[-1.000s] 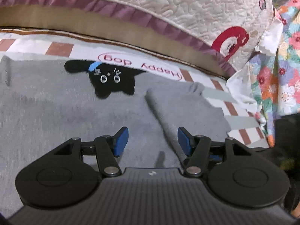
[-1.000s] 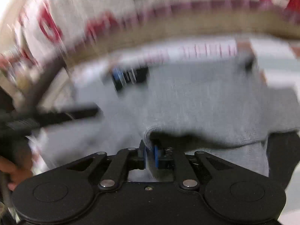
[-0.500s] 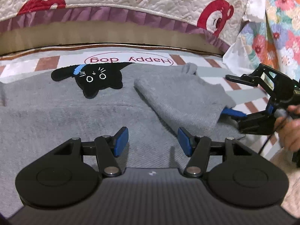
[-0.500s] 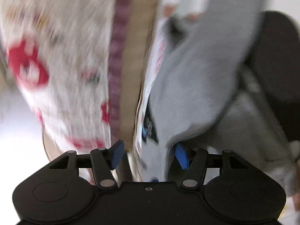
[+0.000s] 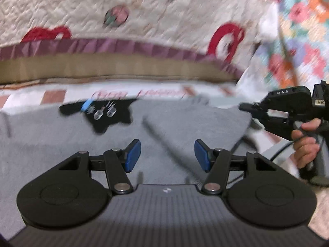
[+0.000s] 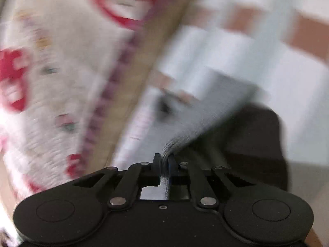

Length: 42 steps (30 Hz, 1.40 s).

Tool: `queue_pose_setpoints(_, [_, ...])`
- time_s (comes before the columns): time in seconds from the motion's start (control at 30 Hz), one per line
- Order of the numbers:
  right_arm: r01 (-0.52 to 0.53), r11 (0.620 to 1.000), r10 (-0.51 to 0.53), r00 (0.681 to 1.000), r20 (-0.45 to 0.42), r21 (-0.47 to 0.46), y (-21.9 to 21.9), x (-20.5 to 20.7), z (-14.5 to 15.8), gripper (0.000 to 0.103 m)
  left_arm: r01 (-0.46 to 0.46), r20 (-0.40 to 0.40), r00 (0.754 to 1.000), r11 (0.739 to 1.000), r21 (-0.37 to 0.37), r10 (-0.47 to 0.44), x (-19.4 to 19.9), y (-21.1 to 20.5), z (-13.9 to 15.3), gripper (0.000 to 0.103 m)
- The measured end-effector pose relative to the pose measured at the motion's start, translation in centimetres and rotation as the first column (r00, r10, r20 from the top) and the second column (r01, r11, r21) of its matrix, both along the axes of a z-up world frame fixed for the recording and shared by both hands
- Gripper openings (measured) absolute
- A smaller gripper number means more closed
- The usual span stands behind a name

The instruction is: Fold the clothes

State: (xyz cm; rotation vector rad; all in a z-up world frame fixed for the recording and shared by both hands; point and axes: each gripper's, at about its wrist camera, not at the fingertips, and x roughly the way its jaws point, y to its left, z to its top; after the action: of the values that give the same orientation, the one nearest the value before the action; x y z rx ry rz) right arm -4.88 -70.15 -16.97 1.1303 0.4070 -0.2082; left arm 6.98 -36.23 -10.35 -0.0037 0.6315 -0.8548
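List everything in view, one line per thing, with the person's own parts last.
sweater: one, grey, spread flat on the bed, its right side folded over.
cat patch: one, black with a blue band, on the sweater's far part.
sheet: one, white with brown checks and pink lettering, under the sweater.
quilt: one, cream with red and strawberry prints, purple trim, behind the bed.
floral cloth: one, multicoloured, upper right.
left gripper: one, black with blue pads, open and empty above the sweater.
right gripper: one, black, closing on the sweater's edge.
hand: one, around the right gripper's handle.
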Motion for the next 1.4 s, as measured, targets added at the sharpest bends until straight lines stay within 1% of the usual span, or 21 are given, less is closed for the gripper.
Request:
queue_pose_setpoints(0.07, [-0.083,0.992,0.094,0.988,0.122,-0.097,1.1,0.1,2.1,0.009,0.031,0.018,0.999,0.998,-0.051,-0.030,-0.6,-0.1,0.5,0.057])
queue_pose_setpoints(0.13, [-0.215,0.971,0.234,0.944,0.231,-0.104,2.3,0.8,3.0,0.008,0.068,0.035,0.997,0.994,-0.083,-0.065,-1.1,-0.4,0.8,0.058])
queue_pose_setpoints(0.2, [-0.336,0.933,0.359,0.894,0.266,-0.129,4.1,1.8,3.6,0.008,0.111,0.052,0.993,0.991,-0.077,-0.108,-1.7,-0.9,0.8,0.060])
queue_pose_setpoints(0.23, [-0.393,0.907,0.420,0.864,0.276,-0.149,5.1,2.3,3.8,0.008,0.119,0.059,0.992,0.991,-0.066,-0.115,-1.9,-1.1,0.8,0.061])
queue_pose_setpoints(0.3, [-0.468,0.862,0.506,0.824,0.255,-0.196,6.6,2.8,4.2,0.008,0.113,0.063,0.992,0.992,-0.049,-0.110,-2.1,-1.5,0.4,0.067])
queue_pose_setpoints(0.43, [-0.592,0.755,0.648,0.739,0.182,-0.282,9.6,3.7,4.9,0.008,0.014,0.005,1.000,0.999,-0.048,-0.013,-1.1,-0.7,-0.4,0.067])
queue_pose_setpoints(0.53, [-0.642,0.719,0.690,0.705,0.163,-0.267,10.3,4.4,4.6,0.008,-0.077,0.025,0.997,0.997,0.020,0.077,-0.3,0.2,-0.8,0.065])
queue_pose_setpoints(0.6, [-0.649,0.718,0.691,0.709,0.144,-0.251,10.4,4.6,4.3,0.008,-0.143,0.034,0.989,0.987,0.074,0.141,0.2,0.8,-1.0,0.059])
queue_pose_setpoints(0.7, [-0.643,0.732,0.675,0.728,0.117,-0.223,10.4,5.3,3.7,0.008,-0.272,0.028,0.962,0.954,0.125,0.271,1.2,2.4,-1.6,0.057])
queue_pose_setpoints(0.8, [-0.627,0.756,0.647,0.760,0.068,-0.190,9.9,5.7,3.1,0.011,-0.430,0.087,0.903,0.888,0.164,0.421,1.6,4.5,-2.2,0.057])
queue_pose_setpoints(0.87, [-0.593,0.788,0.605,0.796,0.030,-0.163,9.3,5.7,2.6,0.012,-0.466,0.079,0.885,0.871,0.157,0.460,1.9,5.9,-2.4,0.057])
queue_pose_setpoints(0.97, [-0.516,0.850,0.518,0.855,-0.011,-0.108,7.9,5.6,1.7,0.012,-0.478,0.096,0.878,0.862,0.166,0.469,1.8,6.9,-2.1,0.057])
queue_pose_setpoints(1.03, [-0.448,0.892,0.447,0.894,-0.032,-0.062,6.7,5.4,1.0,0.014,-0.461,0.129,0.886,0.874,0.155,0.445,1.2,6.8,-1.5,0.058])
queue_pose_setpoints(1.07, [-0.408,0.912,0.406,0.913,-0.045,-0.039,6.0,5.2,0.6,0.014,-0.416,0.130,0.907,0.898,0.144,0.400,0.9,6.4,-1.2,0.061])
queue_pose_setpoints(1.13, [-0.320,0.940,0.310,0.945,-0.101,-0.115,5.1,4.4,1.4,0.019,-0.286,0.113,0.956,0.949,0.133,0.272,0.4,5.2,-0.8,0.064])
queue_pose_setpoints(1.17, [-0.276,0.946,0.257,0.958,-0.128,-0.168,4.8,3.9,2.0,0.021,-0.211,0.096,0.975,0.967,0.141,0.199,0.2,4.3,-0.9,0.065])
queue_pose_setpoints(1.2, [-0.232,0.947,0.202,0.968,-0.152,-0.223,4.4,3.5,2.5,0.029,-0.167,0.079,0.985,0.975,0.147,0.156,0.2,3.5,-1.1,0.068])
queue_pose_setpoints(1.23, [-0.202,0.941,0.162,0.973,-0.162,-0.271,4.0,3.4,3.1,0.041,-0.135,0.063,0.990,0.979,0.152,0.126,0.3,2.6,-1.4,0.072])
queue_pose_setpoints(1.27, [-0.180,0.932,0.133,0.977,-0.164,-0.314,3.5,3.4,3.7,0.046,-0.106,0.039,0.994,0.982,0.157,0.101,0.5,1.7,-1.8,0.075])
queue_pose_setpoints(1.37, [-0.241,0.866,0.133,0.956,-0.263,-0.439,2.8,5.2,4.4,0.049,-0.025,-0.018,0.999,0.979,0.201,0.030,1.6,-1.7,-3.2,0.077])
queue_pose_setpoints(1.4, [-0.272,0.837,0.134,0.943,-0.304,-0.475,2.8,5.8,4.3,0.049,-0.016,-0.001,1.000,0.969,0.246,0.016,1.5,-2.9,-3.8,0.076])
